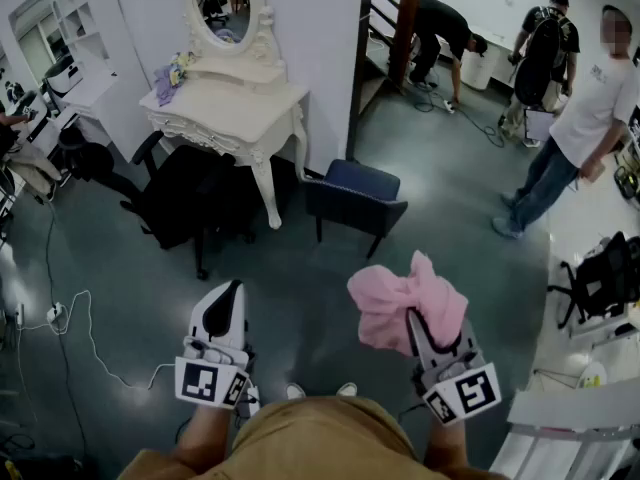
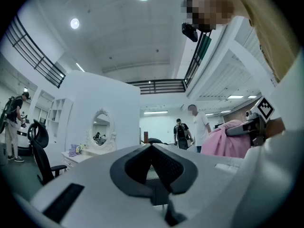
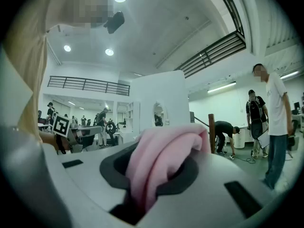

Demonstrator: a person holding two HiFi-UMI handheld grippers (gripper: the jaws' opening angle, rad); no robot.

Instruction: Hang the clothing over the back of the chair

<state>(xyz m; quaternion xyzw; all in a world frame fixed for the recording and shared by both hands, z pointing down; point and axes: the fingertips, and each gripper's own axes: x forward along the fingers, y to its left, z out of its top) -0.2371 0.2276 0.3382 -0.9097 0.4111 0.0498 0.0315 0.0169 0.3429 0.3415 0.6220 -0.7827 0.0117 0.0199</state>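
Note:
A bunched pink garment hangs from my right gripper, which is shut on it; in the right gripper view the cloth fills the gap between the jaws and spills over them. The same garment shows at the right of the left gripper view. My left gripper is held beside it to the left, its jaws closed tip to tip with nothing between them. A dark blue armchair stands on the floor ahead, a little beyond both grippers, its back towards the white wall.
A white dressing table with an oval mirror stands left of the armchair, and a black office chair in front of it. Three people are at the far right. Cables lie on the floor at left.

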